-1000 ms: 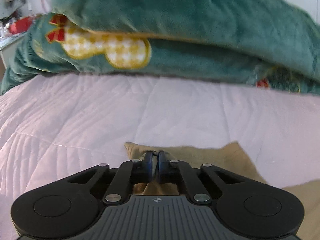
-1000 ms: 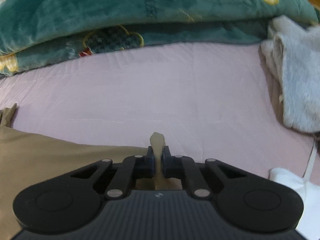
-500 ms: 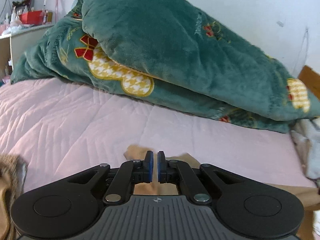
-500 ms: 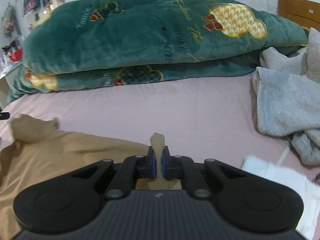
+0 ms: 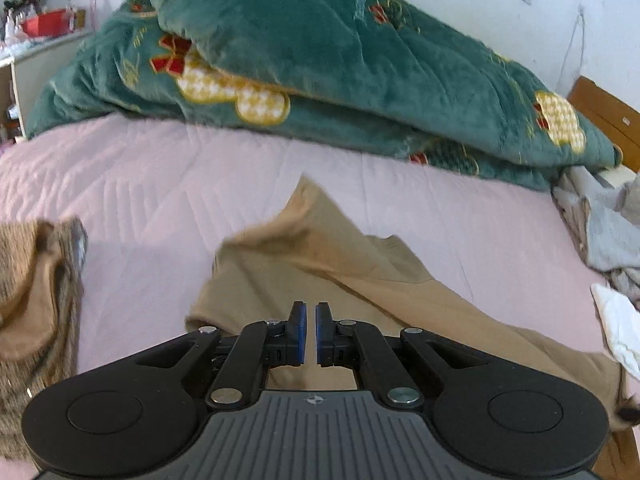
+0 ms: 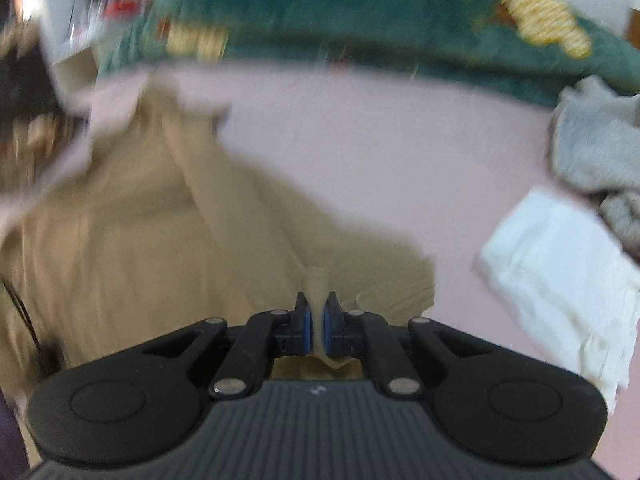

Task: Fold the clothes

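A tan garment (image 5: 320, 248) lies rumpled on the pink bed sheet (image 5: 160, 184), one corner pointing toward the far blanket. My left gripper (image 5: 311, 316) hangs over its near edge with the blue pads almost together. The cloth runs in under them and nothing pokes out past the tips. In the blurred right wrist view the same tan garment (image 6: 140, 240) spreads out to the left. My right gripper (image 6: 316, 308) is shut on a pinch of it, and a small tuft stands up between the pads.
A thick green blanket (image 5: 320, 60) is heaped along the far side of the bed. Grey clothes (image 5: 612, 232) and a white cloth (image 5: 616, 320) lie at the right, below a wooden headboard (image 5: 604, 108). A brown striped garment (image 5: 36, 280) sits at the left edge.
Both grippers have pulled back from the blanket and risen a little, still pinching the tan garment. Much more of the garment now shows ahead of them. The right view has become blurred.
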`<state>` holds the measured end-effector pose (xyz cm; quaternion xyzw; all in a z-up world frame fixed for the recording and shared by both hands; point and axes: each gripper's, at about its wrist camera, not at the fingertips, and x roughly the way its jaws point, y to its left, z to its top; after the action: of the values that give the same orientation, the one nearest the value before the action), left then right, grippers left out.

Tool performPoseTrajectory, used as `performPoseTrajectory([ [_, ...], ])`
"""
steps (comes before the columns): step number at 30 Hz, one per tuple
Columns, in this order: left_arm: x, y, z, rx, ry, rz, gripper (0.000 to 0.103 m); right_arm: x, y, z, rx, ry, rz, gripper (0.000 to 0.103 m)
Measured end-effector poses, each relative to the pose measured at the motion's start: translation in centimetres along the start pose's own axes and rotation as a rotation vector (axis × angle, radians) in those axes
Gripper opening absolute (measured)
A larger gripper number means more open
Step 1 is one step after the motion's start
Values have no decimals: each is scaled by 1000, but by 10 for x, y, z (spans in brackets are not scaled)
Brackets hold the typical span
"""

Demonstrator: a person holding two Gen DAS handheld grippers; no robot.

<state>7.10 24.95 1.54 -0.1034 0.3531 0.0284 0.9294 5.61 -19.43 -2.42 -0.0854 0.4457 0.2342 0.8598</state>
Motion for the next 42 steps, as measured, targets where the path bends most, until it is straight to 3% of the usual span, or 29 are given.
performPoseTrajectory([
  [2, 1, 0, -6, -3, 21, -11, 7, 13, 5, -12, -16, 82, 0, 13],
  [4, 2, 3, -11, -6, 33, -25, 7, 1, 6, 3, 5, 38, 12, 20],
  [5, 2, 5, -12, 5, 32, -21, 8, -7, 7, 12, 17, 9, 18, 34],
  [6, 2, 6, -13, 23, 27, -9, 8, -15, 7, 21, 30, -20, 24, 59],
  [8, 2, 9, -12, 37, 9, 4, 8, -25, 14, 54, 55, -102, 72, 83],
  [13, 7, 16, 4, -26, -68, -13, 14, 15, 42, 138, 157, -145, 245, 84],
  [16, 29, 11, 49, -66, -72, -10, 17, 55, 58, 159, 200, -112, 235, 84],
  [18, 47, 18, 72, -145, -59, -37, 23, 74, 59, 147, 219, -85, 233, 84],
  [22, 94, 11, 104, -158, 0, 22, 31, 100, 53, 116, 234, -44, 214, 84],
  [25, 129, -8, 117, -120, 89, 87, 31, 109, 36, 95, 248, -12, 200, 84],
  [30, 164, -22, 114, -103, 188, 94, 31, 114, 19, 86, 282, -15, 222, 84],
  [32, 168, -18, 107, -87, 209, 89, 21, 111, 22, 89, 260, -21, 210, 84],
  [34, 167, -21, 100, -49, 191, 100, 5, 108, 28, 91, 220, -26, 198, 84],
  [35, 165, -22, 95, -23, 182, 107, 3, 106, 31, 91, 199, -24, 194, 82],
  [37, 154, -23, 90, 1, 143, 116, 2, 108, 39, 91, 158, -9, 159, 80],
  [39, 139, -21, 89, -4, 86, 102, 2, 109, 49, 88, 88, -5, 110, 67],
  [42, 114, -19, 88, 12, 34, 50, 2, 107, 59, 82, 11, -24, 41, 57],
])
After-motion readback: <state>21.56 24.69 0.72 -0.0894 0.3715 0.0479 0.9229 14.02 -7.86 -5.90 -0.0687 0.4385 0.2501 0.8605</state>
